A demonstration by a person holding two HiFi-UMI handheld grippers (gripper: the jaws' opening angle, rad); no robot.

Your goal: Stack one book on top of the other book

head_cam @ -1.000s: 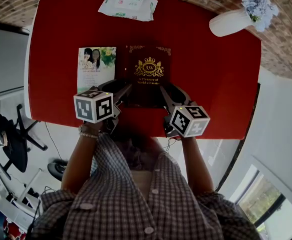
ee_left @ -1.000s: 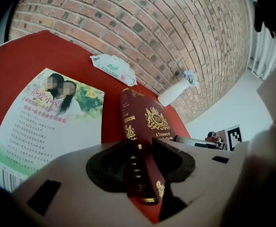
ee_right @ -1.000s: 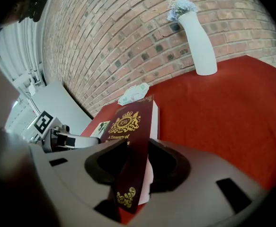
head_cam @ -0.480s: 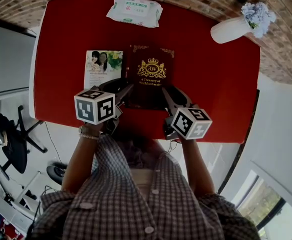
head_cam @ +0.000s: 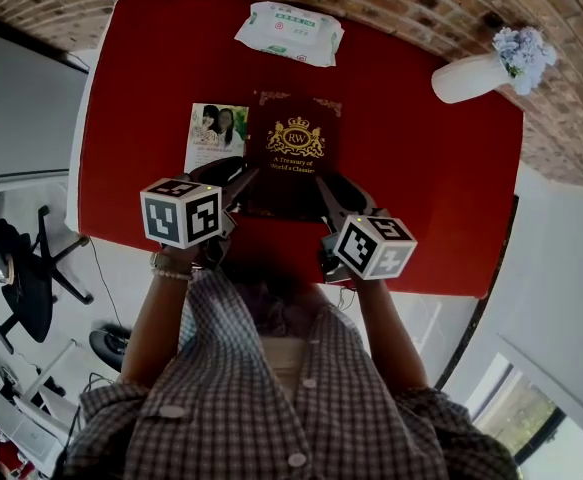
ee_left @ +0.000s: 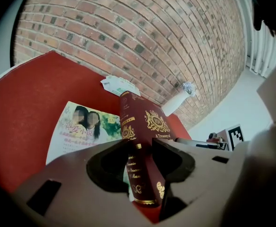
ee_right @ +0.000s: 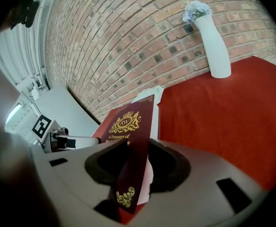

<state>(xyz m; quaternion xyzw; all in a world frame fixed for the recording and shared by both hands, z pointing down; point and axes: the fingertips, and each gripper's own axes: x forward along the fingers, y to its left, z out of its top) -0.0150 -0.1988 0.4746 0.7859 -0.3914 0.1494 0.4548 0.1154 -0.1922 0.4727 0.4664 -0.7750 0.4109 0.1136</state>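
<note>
The maroon book point(head_cam: 293, 153) has a smooth cover with a slight sheen, stamped in shiny gold foil. The thin photo-cover book point(head_cam: 216, 136) looks like glossy paper. The red table covering point(head_cam: 421, 188) looks like matt cloth. The brick wall point(ee_left: 152, 32) is rough, the white vase point(ee_right: 218, 46) smooth and matt, and the wipes pack point(head_cam: 289, 33) soft plastic film. The left gripper point(ee_left: 141, 145) and right gripper point(ee_right: 137, 145) are matt grey plastic.

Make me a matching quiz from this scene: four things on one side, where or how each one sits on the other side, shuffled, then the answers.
1. maroon book
2. photo-cover book
3. wipes pack
4. white vase

A. upright at the table's far right corner
B. clamped by the left gripper and right gripper
C. lying just left of the maroon book
D. at the middle of the table's far edge

Pairs: 1-B, 2-C, 3-D, 4-A
</note>
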